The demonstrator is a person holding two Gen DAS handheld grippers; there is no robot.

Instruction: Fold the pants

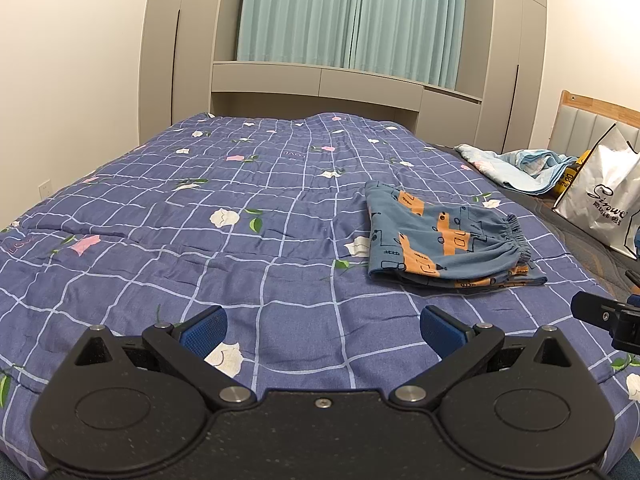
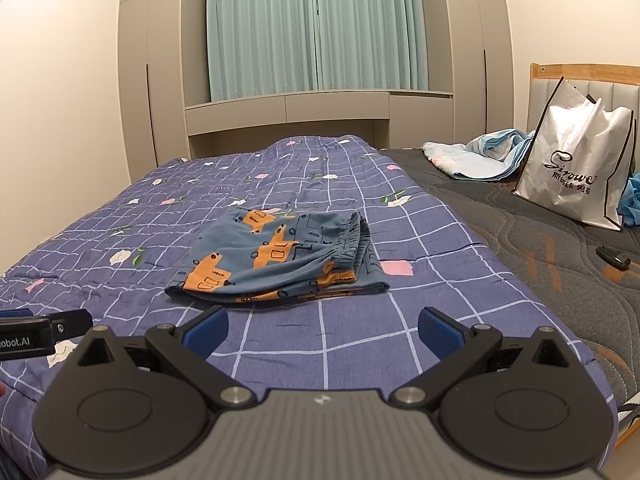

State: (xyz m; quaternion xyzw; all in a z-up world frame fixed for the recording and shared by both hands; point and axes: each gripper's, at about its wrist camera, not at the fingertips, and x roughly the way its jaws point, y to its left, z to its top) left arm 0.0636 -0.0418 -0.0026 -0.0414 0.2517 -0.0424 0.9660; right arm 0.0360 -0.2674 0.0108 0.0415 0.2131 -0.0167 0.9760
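The pants (image 2: 276, 258) lay folded in a small pile on the blue quilt (image 2: 120, 208) with white squares and flowers. The stretchy waist part was bunched on the pile's right side, and an orange and blue layer stuck out under it. The quilt covered the bed, and the pants sat on it toward its right edge, next to the bare gray mattress (image 2: 532, 240).

The left gripper (image 1: 323, 328) hung over the quilt, near the pants but not touching them. Its two blue pads (image 1: 204, 330) were spread wide apart and had nothing between them. The right gripper (image 2: 322, 330) hung just in front of the pants. It was wide open too, and empty.

A white shopping bag (image 2: 580, 164) stood on the mattress, well away from the pants, with a light blue blanket (image 2: 480, 152) bunched up beside it.
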